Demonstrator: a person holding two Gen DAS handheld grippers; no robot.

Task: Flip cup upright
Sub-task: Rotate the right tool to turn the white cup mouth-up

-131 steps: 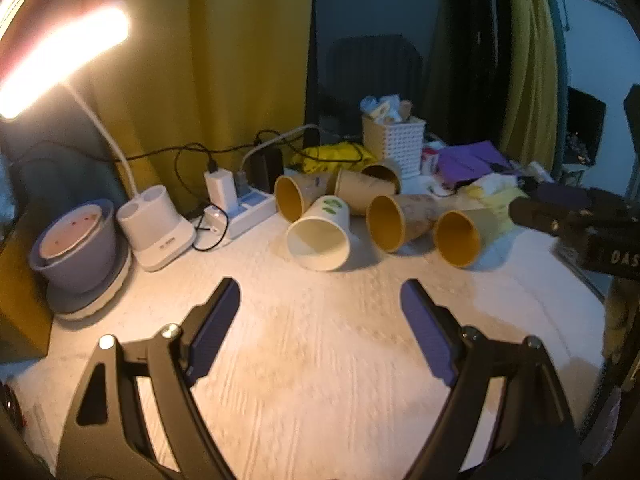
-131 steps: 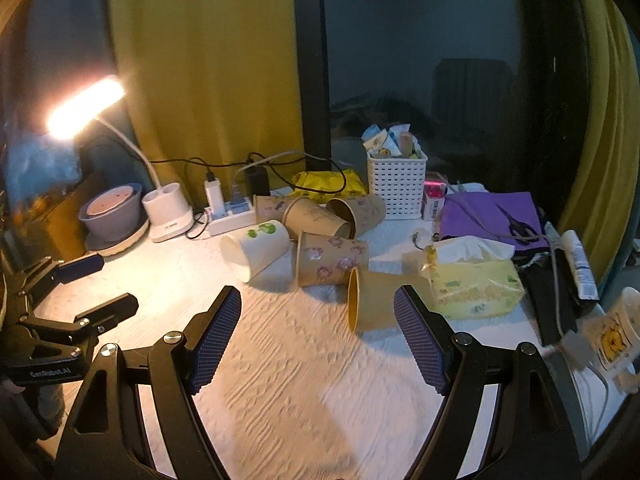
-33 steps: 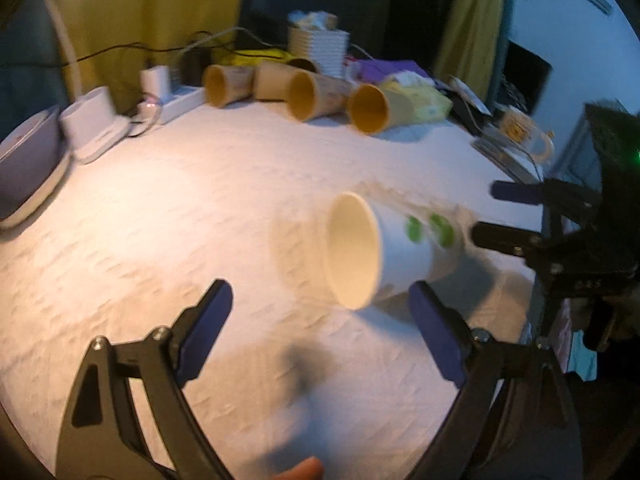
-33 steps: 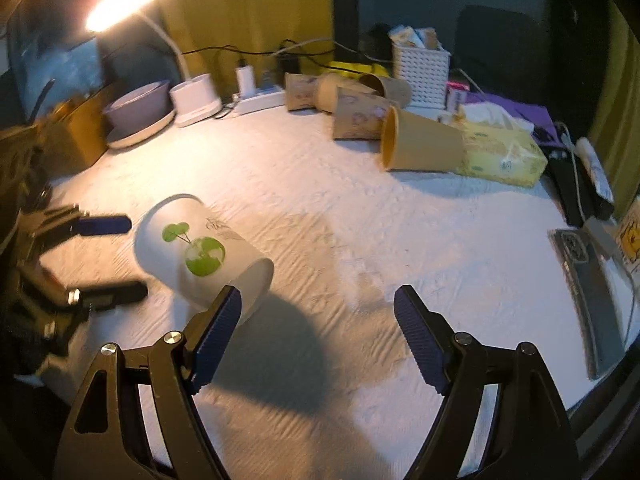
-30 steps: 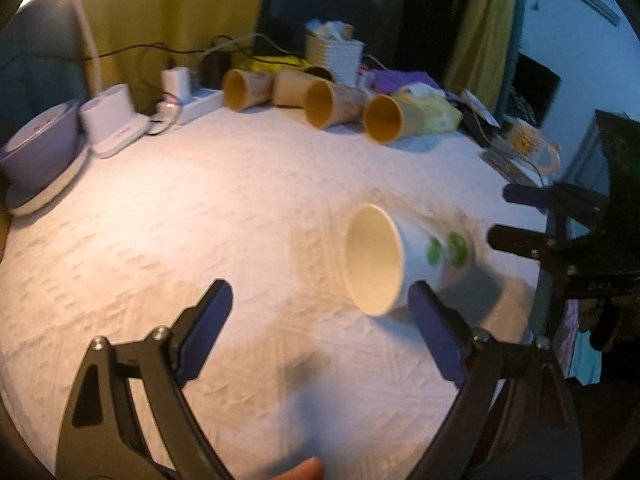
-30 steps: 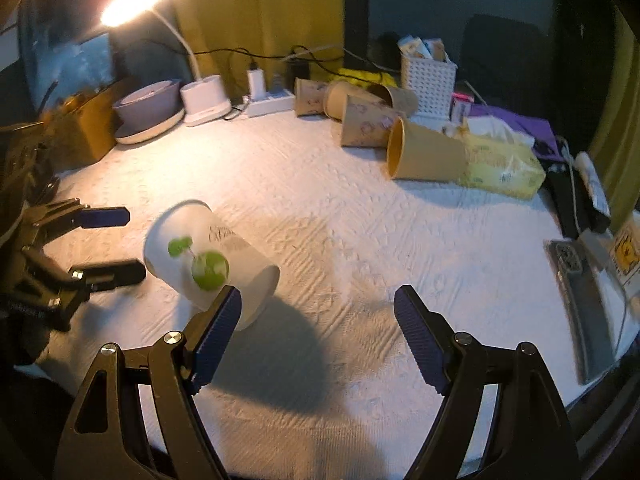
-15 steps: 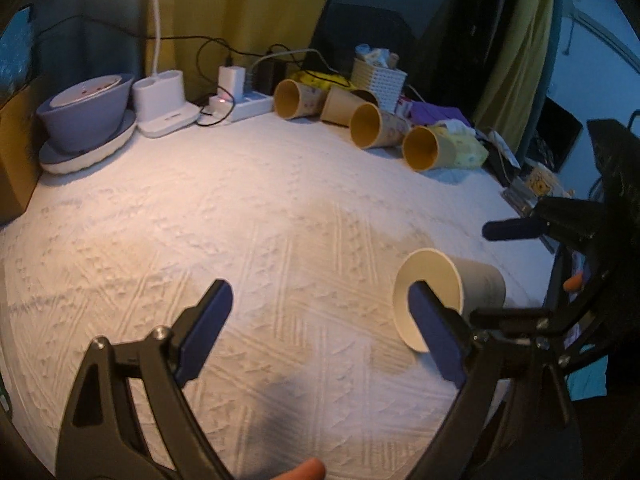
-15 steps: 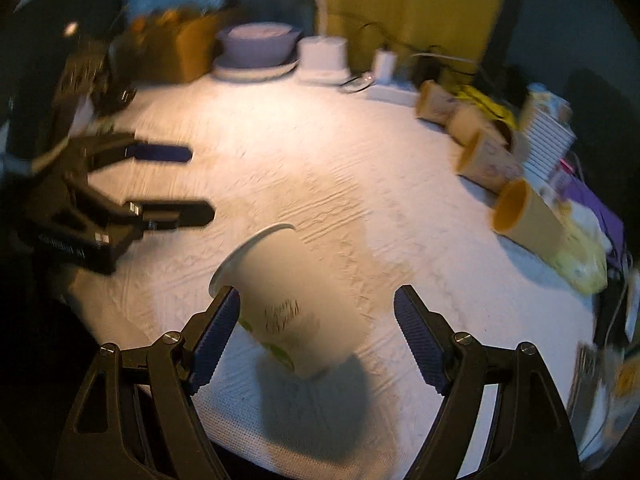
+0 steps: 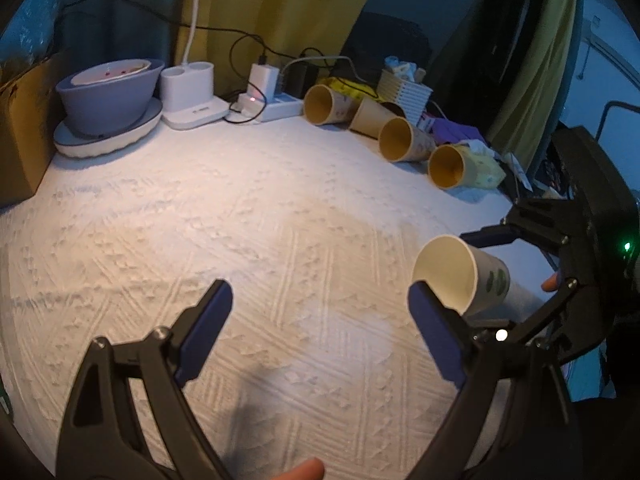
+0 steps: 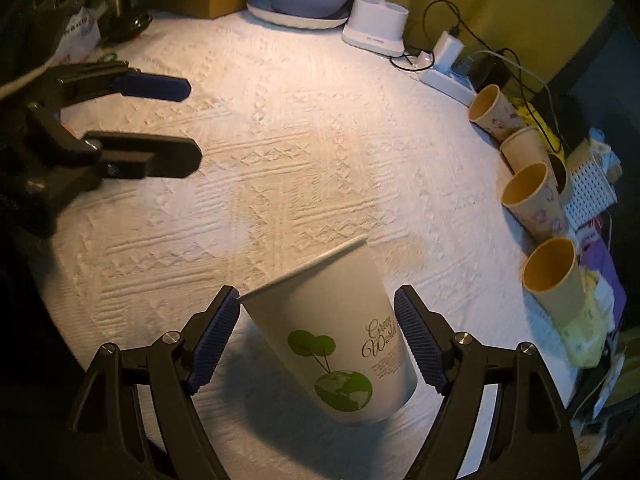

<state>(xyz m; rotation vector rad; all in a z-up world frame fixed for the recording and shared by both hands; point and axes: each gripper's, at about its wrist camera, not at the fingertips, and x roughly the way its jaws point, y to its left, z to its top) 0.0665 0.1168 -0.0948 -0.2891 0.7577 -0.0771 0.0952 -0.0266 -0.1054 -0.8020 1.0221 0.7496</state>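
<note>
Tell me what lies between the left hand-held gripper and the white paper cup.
Only bare white embossed tablecloth, per the right wrist view, separates the left hand-held gripper from the white paper cup.

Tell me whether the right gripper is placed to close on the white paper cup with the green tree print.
Probably yes. The white paper cup sits tilted between the open right gripper fingers, nothing between them. The left gripper hangs open, away from it.
</note>
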